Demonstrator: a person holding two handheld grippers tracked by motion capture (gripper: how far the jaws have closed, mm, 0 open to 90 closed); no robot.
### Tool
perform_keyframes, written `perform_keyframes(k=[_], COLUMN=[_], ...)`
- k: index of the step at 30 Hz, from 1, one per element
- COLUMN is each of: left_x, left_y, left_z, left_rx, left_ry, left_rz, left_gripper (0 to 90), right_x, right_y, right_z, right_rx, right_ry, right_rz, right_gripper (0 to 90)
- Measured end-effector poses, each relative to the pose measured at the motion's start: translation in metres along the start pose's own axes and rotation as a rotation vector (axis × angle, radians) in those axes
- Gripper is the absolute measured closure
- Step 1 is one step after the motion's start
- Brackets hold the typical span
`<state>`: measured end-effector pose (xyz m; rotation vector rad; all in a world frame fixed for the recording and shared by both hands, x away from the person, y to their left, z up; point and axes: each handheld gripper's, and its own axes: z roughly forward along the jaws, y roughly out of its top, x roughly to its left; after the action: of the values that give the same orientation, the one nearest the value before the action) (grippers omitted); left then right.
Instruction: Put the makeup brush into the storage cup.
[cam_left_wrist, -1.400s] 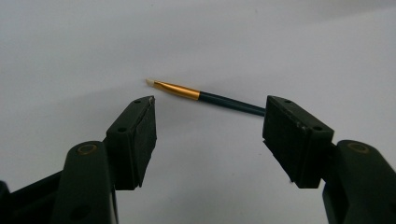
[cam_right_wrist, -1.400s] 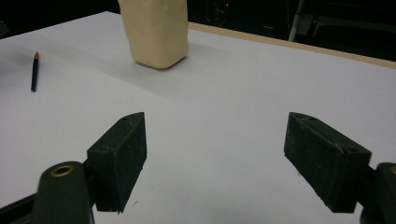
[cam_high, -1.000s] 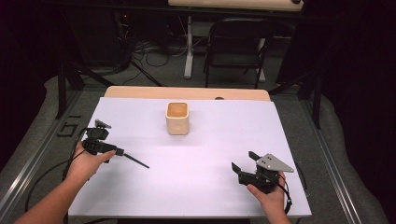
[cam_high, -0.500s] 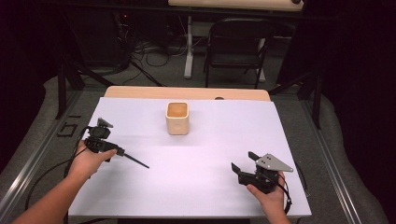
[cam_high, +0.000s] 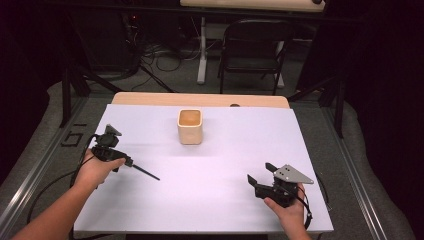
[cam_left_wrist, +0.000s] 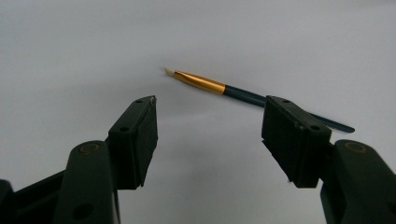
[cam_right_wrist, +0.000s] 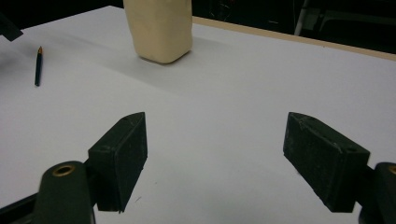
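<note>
Now the left tongs (cam_left_wrist: 208, 135) hang wide and empty just short of the paintbrush (cam_left_wrist: 219, 87), which lies flat on the table (cam_high: 225, 165), its long axis crosswise ahead of their jaws. Right tongs (cam_right_wrist: 219, 154), also wide, sit well apart.

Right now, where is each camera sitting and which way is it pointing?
High view: above the person's side, facing forward and down on the white table; forearms and both hands show.
Left gripper view: on the left hand-held gripper, along its open jaws toward the paintbrush.
Right gripper view: on the right hand-held gripper, open, facing the cream cup.
All three views share the paintbrush.
</note>
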<state>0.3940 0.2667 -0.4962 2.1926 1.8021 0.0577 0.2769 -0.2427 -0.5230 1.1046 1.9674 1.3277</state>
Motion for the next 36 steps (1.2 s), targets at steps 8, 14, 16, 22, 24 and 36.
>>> perform_keyframes(k=[8,14,16,22,24,36], left_x=[-0.007,-0.015,-0.017,-0.022,-0.022,-0.018], left_y=[0.003,0.006,0.007,0.010,0.010,0.016], left_z=[0.006,0.013,0.015,0.021,0.023,0.029], left_rx=[0.006,0.020,0.026,0.047,0.050,0.086], left_ry=[-0.005,-0.007,-0.006,-0.008,-0.004,0.001], left_rz=[0.009,0.016,0.020,0.024,0.022,-0.011], left_gripper=[36.3,36.3,36.3,36.4,36.3,36.2], right_x=[0.000,0.000,0.000,0.000,0.000,0.001], right_y=[0.000,0.000,0.000,0.000,0.000,0.000], right_z=[0.000,0.000,0.000,0.000,0.000,0.000], right_rx=[0.004,0.005,0.003,0.003,0.002,0.004], right_ry=[0.003,0.004,0.004,0.005,0.005,0.009], right_rz=[-0.001,-0.002,-0.003,-0.003,-0.002,-0.005], right_gripper=[21.6,21.6,21.6,21.6,21.6,21.7])
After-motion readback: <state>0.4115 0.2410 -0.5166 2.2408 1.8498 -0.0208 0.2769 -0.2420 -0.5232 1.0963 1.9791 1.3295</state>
